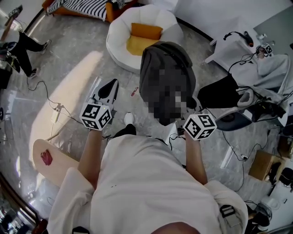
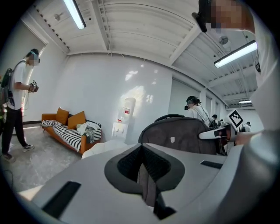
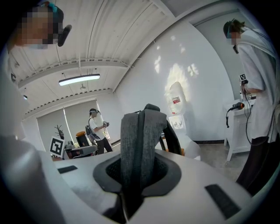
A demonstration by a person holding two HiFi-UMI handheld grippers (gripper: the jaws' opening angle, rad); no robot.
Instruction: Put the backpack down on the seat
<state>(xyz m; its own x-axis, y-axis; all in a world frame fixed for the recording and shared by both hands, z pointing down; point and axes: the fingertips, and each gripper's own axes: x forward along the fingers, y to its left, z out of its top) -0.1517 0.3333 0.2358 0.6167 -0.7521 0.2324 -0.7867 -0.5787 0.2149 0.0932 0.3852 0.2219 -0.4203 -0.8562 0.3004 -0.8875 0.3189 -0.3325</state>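
Note:
The dark grey backpack (image 1: 165, 68) hangs upright off the floor in front of me, just before the round white seat (image 1: 120, 43) with its orange cushion (image 1: 144, 33). My right gripper (image 3: 140, 162) is shut on the backpack's grey woven strap (image 3: 141, 135); in the head view only its marker cube (image 1: 200, 126) shows beside the bag. My left gripper (image 1: 111, 86) stands apart to the bag's left, jaws together with nothing seen held. From the left gripper (image 2: 141, 148) view the backpack (image 2: 180, 134) sits to the right and the seat (image 2: 98, 149) lies low behind the jaws.
An orange sofa with a striped cover (image 1: 78, 6) stands at the far wall. A white table (image 1: 234, 45) and dark gear fill the right side. Cables run over the floor. A beige board (image 1: 51, 161) lies at my left. Other people stand around (image 2: 17, 105).

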